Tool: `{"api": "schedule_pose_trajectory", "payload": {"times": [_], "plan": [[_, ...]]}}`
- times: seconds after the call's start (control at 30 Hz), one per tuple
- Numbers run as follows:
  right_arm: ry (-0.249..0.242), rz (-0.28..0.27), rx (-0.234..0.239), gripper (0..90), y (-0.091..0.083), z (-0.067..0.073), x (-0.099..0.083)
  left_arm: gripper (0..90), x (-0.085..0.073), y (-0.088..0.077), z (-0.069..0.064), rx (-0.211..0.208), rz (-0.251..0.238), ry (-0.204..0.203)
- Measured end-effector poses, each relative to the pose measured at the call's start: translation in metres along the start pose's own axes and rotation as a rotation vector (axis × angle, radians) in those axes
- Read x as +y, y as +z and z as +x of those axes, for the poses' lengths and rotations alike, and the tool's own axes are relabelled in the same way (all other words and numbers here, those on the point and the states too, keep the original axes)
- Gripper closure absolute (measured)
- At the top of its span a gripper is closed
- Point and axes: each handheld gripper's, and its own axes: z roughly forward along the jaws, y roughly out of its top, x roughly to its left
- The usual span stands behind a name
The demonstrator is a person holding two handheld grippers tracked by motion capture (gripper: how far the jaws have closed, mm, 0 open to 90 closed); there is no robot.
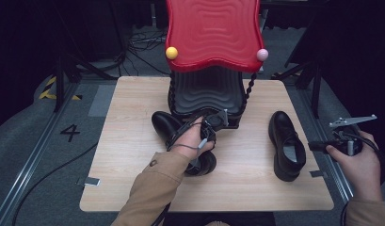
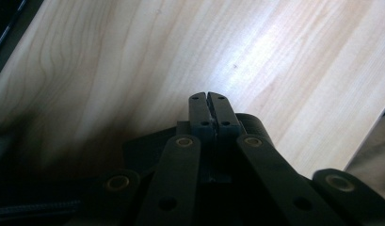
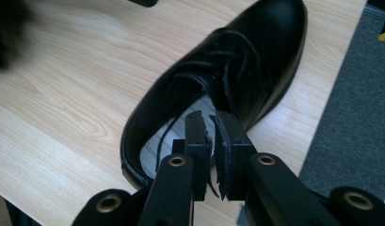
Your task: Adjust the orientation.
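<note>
Two black leather lace-up shoes lie on the pale wooden table (image 1: 133,141); the left gripper (image 2: 209,110), jaws pressed together on nothing, sits over one shoe (image 1: 164,123); the right gripper (image 3: 213,136), jaws nearly closed, seems to pinch a lace of the other shoe (image 3: 237,66) just ahead; probably best to pull gently, along the lace.

Dim surroundings in the high view, darkness swallowing the edges while the desk (image 1: 133,155) sits evenly lit. In the left gripper view, a bright glare streaks across the wood and heavy shadow pools lower left. The right gripper view softens into blur at top left.
</note>
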Motion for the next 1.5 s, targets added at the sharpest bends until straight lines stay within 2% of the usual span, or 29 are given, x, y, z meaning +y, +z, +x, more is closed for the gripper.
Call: {"api": "schedule_pose_trajectory", "payload": {"times": [0.07, 0.17, 0.2, 0.23, 0.27, 0.3, 0.43, 0.53, 0.73, 0.8, 0.87, 0.9, 0.97, 1.07, 1.17, 1.3, 1.4, 1.5], "plan": [[0.009, -0.003, -0.006, 83.9, -0.003, -0.002, -0.004, 90.0, 0.003, 0.002, 0.003, 0.016, 0.001, 0.007], [0.015, -0.004, -0.012, 83.6, -0.005, -0.002, -0.007, 89.5, 0.004, 0.000, 0.004, 0.005, -0.026, -0.002], [0.016, -0.005, -0.016, 83.5, -0.006, -0.002, -0.007, 87.9, 0.004, -0.004, 0.003, -0.017, -0.063, -0.006], [0.018, -0.005, -0.018, 83.4, -0.006, -0.003, -0.008, 86.6, 0.004, -0.013, 0.001, -0.009, -0.103, -0.010], [0.019, -0.004, -0.019, 83.2, -0.006, -0.003, -0.009, 85.7, 0.003, -0.018, 0.000, -0.003, -0.120, -0.007], [0.021, -0.004, -0.022, 82.9, -0.006, -0.003, -0.009, 84.1, 0.003, -0.018, 0.000, -0.003, -0.120, -0.007], [0.020, -0.007, -0.021, 82.2, -0.006, -0.002, -0.008, 79.5, -0.003, -0.039, -0.008, 0.006, -0.172, 0.001], [0.014, -0.005, -0.017, 81.5, -0.006, -0.002, -0.008, 77.2, -0.011, -0.050, -0.014, -0.010, -0.182, 0.019], [0.006, -0.007, -0.016, 80.3, -0.004, -0.001, -0.004, 72.3, -0.028, -0.052, -0.027, -0.035, -0.103, 0.029], [-0.005, -0.005, -0.014, 79.9, -0.002, 0.001, -0.002, 71.1, -0.031, -0.047, -0.032, -0.047, -0.049, 0.058], [-0.013, -0.002, -0.011, 79.6, 0.000, 0.003, 0.000, 68.7, -0.033, -0.043, -0.035, -0.020, -0.032, 0.055], [-0.019, 0.000, -0.008, 79.4, 0.001, 0.003, 0.001, 67.8, -0.034, -0.041, -0.035, 0.000, -0.031, 0.052], [-0.020, 0.000, -0.009, 79.2, 0.002, 0.004, 0.001, 67.3, -0.034, -0.040, -0.035, 0.012, -0.029, 0.044], [-0.030, 0.007, -0.005, 77.9, 0.005, 0.005, 0.003, 65.3, -0.033, -0.032, -0.030, 0.000, -0.027, 0.033], [-0.039, 0.013, -0.005, 77.3, 0.006, 0.006, 0.003, 66.5, -0.032, -0.030, -0.025, -0.030, -0.039, 0.023], [-0.041, 0.011, -0.001, 76.7, 0.007, 0.005, 0.003, 63.6, -0.031, -0.031, -0.026, -0.022, -0.047, 0.022], [-0.044, 0.011, -0.005, 75.6, 0.007, 0.005, 0.003, 62.2, -0.029, -0.031, -0.028, -0.001, -0.052, 0.016], [-0.045, 0.010, 0.000, 74.5, 0.007, 0.006, 0.003, 58.8, -0.026, -0.026, -0.025, 0.051, -0.043, -0.001]]}}
